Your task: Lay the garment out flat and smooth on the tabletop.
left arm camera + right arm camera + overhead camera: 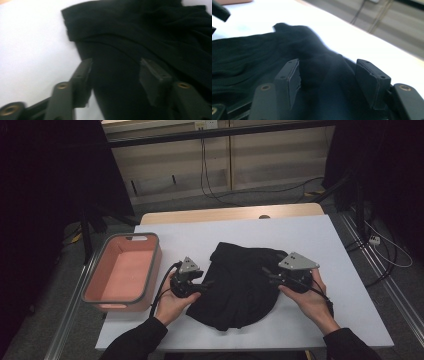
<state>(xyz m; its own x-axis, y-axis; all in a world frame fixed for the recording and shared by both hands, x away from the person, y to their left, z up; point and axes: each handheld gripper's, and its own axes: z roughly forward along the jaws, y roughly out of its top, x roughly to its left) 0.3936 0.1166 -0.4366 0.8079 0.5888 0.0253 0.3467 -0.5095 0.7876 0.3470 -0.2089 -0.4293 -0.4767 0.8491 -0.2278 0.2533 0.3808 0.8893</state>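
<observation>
A black garment (240, 282) lies crumpled in the middle of the white table (320, 235). My left gripper (204, 284) is at the garment's left edge and points right, its jaws open. In the left gripper view its jaws (116, 62) stand apart over the dark cloth (140, 30), with the cloth's edge between them. My right gripper (268, 273) is at the garment's right side and points left. In the right gripper view it (327, 62) is open with a fold of cloth (262, 55) between and beyond the jaws. Whether the pads touch the fabric I cannot tell.
A salmon-pink bin (122, 272) with a grey rim stands at the table's left edge and looks empty. Bare white tabletop lies behind and to the right of the garment. Cables run across the floor beyond the table.
</observation>
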